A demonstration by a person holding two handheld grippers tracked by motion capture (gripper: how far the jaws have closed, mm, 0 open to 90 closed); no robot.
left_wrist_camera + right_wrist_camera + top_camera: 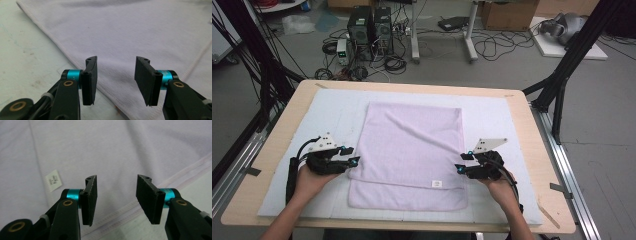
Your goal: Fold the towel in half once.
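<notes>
The towel (412, 150) is soft, thin and light, so it will likely bend and sag as soon as it is lifted, and it will not break. It is pale purple cloth with fine little ribs and a stitched hem all round its edge. It lies flat on a pale mat (497, 115) that covers the wooden table (272, 145), and its near part looks folded over, so the cloth is double there. A small white tag (53, 180) sits on the cloth, off to the left of the right claw's jaws in the right gripper view. The left claw (116, 80) is about half open and holds nothing; the side edge of the towel runs slantwise right under the gap between its jaws. The right claw (117, 200) is also about half open and empty, with the hem crossing just below and between its jaws. Both claws have flat black pads (90, 75) that look rough, so they should grab cloth well. The best place to take hold seems to be the stitched hem at each side, since it is thicker and less likely to slip out. Pinching only the top layer could let the fold fall open.
</notes>
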